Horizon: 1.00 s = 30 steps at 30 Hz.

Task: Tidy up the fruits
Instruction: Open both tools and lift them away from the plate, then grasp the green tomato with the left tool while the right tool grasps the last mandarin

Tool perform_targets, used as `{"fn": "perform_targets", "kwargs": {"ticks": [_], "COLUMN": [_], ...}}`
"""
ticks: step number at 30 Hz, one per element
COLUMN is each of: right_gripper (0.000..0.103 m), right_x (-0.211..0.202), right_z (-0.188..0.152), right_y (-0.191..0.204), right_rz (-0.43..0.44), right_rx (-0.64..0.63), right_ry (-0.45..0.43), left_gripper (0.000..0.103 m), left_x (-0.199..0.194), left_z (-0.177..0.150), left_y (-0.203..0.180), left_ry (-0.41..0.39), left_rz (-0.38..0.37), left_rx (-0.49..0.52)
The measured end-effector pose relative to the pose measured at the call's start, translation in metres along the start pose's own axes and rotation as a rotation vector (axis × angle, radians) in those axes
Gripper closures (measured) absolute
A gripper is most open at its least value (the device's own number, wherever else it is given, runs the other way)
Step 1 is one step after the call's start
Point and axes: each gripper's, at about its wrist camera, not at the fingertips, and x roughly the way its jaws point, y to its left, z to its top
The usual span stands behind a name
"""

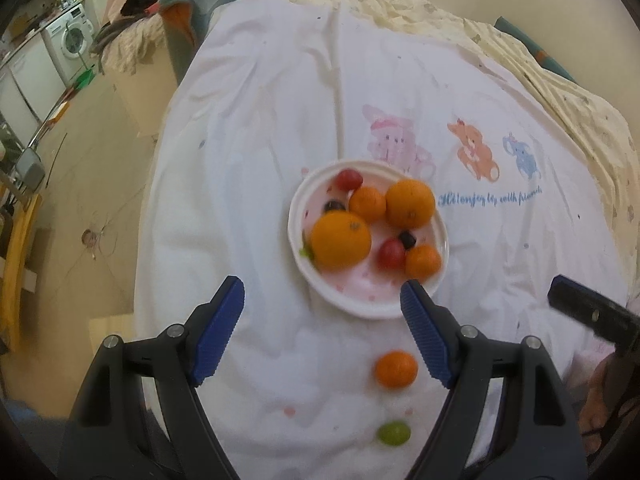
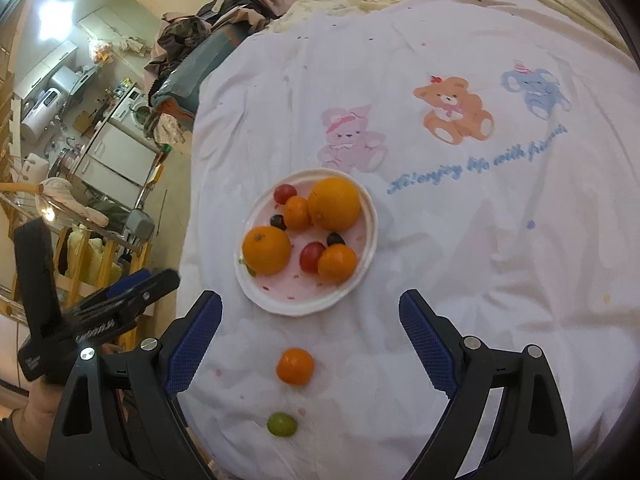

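A white plate (image 1: 372, 304) (image 2: 298, 306) lies on a white bedsheet and holds two big oranges (image 1: 340, 242) (image 2: 334, 203), two small mandarins, two red tomatoes and two dark grapes. A loose mandarin (image 1: 396, 369) (image 2: 295, 366) and a green grape (image 1: 394, 433) (image 2: 282, 424) lie on the sheet in front of the plate. My left gripper (image 1: 322, 292) is open and empty above them. My right gripper (image 2: 310, 306) is open and empty, the loose mandarin between its fingers in view.
The bedsheet (image 2: 480, 240) has printed bears and blue writing. The bed's left edge drops to the floor (image 1: 100, 200). A washing machine (image 1: 72, 36) and clutter stand far left. A yellow blanket (image 1: 540, 72) lies at the back.
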Motion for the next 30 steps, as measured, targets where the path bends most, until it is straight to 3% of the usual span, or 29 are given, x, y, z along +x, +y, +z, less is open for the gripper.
{"fn": "perform_targets", "kwargs": {"ticks": [5,9,14,21,23,25,30], "right_gripper": [0.01,0.011,0.01,0.011,0.011,0.011,0.011], "right_x": [-0.002,0.005,0.004,0.0,-0.003,-0.005,-0.004], "right_z": [-0.021,-0.032,-0.03,-0.031,-0.031,-0.032,-0.031], "right_y": [-0.012,-0.03,-0.037,-0.034,-0.033,-0.033,-0.031], "right_rz": [0.001,-0.01,-0.036,-0.002,0.006,0.016,0.029], "right_rx": [0.037,0.119,0.14,0.132,0.127,0.126,0.115], "right_ry": [-0.016,0.001,-0.008,0.0,-0.005,-0.005,0.008], "left_gripper": [0.025,0.025,0.025,0.027,0.039,0.044,0.069], "left_x": [-0.001,0.008,0.026,0.05,0.057,0.062,0.059], "left_z": [-0.033,-0.067,-0.113,-0.142,-0.145,-0.146,-0.144], "left_y": [0.003,-0.005,-0.045,-0.076,-0.078,-0.078,-0.083], "left_ry": [0.044,0.128,0.255,0.308,0.315,0.316,0.297], "left_rz": [-0.014,-0.032,-0.082,-0.046,-0.026,-0.005,-0.008], "left_rx": [-0.059,-0.091,0.0,0.087,0.096,0.109,0.149]}}
